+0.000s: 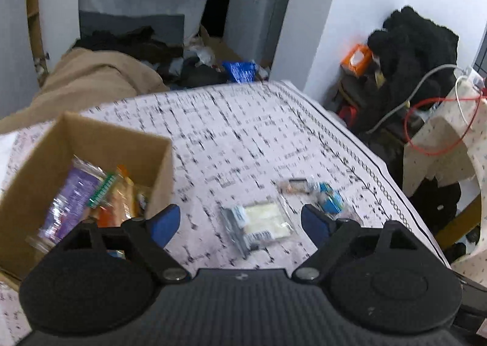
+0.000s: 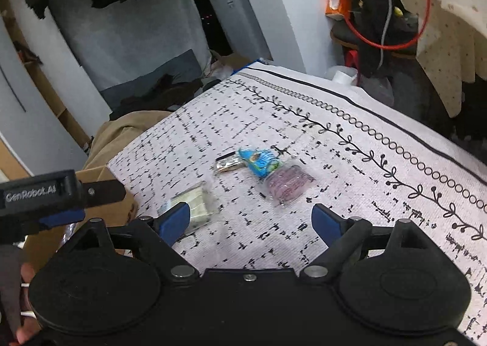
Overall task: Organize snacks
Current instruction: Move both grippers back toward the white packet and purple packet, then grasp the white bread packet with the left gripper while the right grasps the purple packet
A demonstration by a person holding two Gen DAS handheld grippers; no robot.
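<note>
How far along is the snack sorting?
Partly done. The brown cardboard box already holds a purple packet and orange packets. Nothing is in hand: left gripper and right gripper are both open and empty. Left on the patterned white cloth: clear pack of pale wafers, blue wrapper, clear purple-printed pouch, small silvery packet.

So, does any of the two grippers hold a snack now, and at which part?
No. The left gripper and the right gripper are both open with nothing between their fingers.
</note>
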